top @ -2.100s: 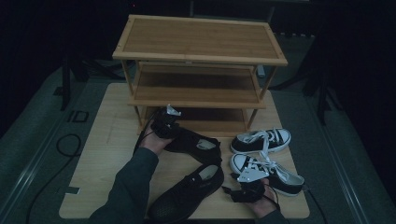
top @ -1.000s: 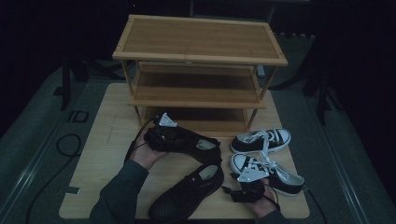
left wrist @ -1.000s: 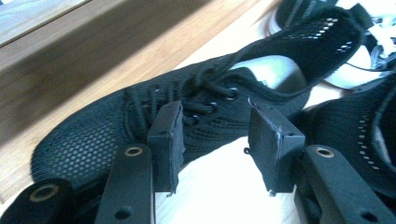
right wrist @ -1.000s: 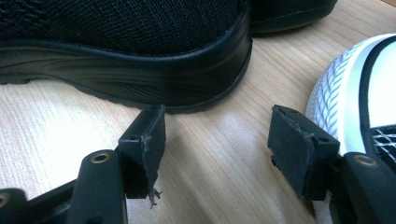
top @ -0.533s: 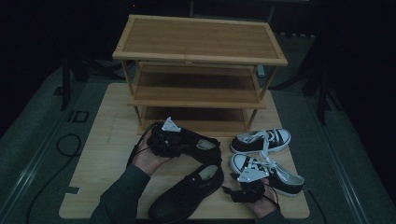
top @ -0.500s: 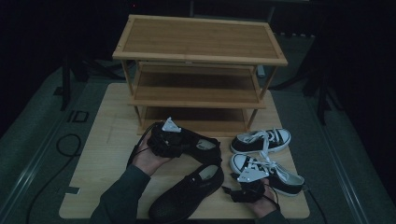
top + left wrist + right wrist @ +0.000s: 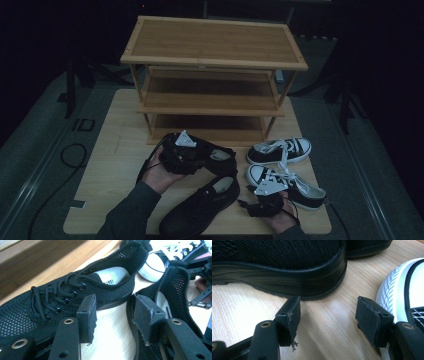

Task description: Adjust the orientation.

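Two black mesh shoes lie before the rack, the far one (image 7: pixel 215 155) (image 7: pixel 75 292) and the near one (image 7: pixel 202 207) (image 7: pixel 172 295) (image 7: pixel 287 262). My left gripper (image 7: pixel 192 156) (image 7: pixel 113 312) hovers at the far shoe's near side, open, with bare table between its pads. The left pad (image 7: pixel 87 315) stands close to the far shoe's sole, the other by the near shoe's collar. My right gripper (image 7: pixel 252 197) (image 7: pixel 329 315) rests low at the front edge, open and holding nothing, between the near shoe's heel and the toe of a black-and-white sneaker (image 7: pixel 287 182) (image 7: pixel 404 290).
A three-shelf bamboo rack (image 7: pixel 212 65) stands at the back of the wooden table (image 7: pixel 115 150). A second sneaker (image 7: pixel 280 149) lies at the rack's right foot. A cable (image 7: pixel 70 155) loops on the floor at left.
My left gripper has drifted a little toward the near side and right along the far black shoe. The right gripper and the shoes have stayed put.
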Motion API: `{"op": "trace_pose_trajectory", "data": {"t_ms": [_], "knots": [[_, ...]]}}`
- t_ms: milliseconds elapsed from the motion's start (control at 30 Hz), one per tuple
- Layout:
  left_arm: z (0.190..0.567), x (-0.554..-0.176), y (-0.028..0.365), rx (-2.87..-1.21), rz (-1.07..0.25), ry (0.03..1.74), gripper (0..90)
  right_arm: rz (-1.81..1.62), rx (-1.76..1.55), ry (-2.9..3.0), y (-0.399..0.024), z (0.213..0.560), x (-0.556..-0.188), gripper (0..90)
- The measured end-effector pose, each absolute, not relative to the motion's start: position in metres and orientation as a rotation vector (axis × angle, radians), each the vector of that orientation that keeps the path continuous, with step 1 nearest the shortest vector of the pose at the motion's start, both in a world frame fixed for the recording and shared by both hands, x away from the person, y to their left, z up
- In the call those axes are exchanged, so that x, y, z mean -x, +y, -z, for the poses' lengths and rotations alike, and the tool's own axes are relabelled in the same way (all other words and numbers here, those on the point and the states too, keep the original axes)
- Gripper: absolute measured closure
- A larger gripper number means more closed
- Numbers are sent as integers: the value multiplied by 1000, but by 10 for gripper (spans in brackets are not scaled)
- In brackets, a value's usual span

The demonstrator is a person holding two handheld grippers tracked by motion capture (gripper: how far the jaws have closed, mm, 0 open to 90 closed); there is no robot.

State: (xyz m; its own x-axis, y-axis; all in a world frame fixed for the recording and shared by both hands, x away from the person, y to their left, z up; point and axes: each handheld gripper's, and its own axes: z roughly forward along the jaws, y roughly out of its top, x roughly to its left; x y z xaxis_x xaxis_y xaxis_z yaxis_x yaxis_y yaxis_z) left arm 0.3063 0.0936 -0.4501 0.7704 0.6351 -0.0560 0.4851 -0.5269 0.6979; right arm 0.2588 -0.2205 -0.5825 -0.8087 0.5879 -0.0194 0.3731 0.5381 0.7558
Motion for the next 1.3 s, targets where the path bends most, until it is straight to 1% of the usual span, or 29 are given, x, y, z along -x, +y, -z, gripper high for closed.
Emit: {"op": "trace_pose_trajectory", "data": {"t_ms": [167,533,800,1300], "knots": [[451,-300,94,-2229,-244,805,504,-1136,-803,2507,-221,582,-259,364],[451,-280,87,-2254,-226,740,510,-1136,-805,2508,-220,582,-259,364],[452,-278,86,-2256,-205,743,509,-1136,-806,2508,-220,582,-259,364],[453,-266,82,-2253,-205,713,510,-1135,-805,2508,-221,582,-259,364]]}}
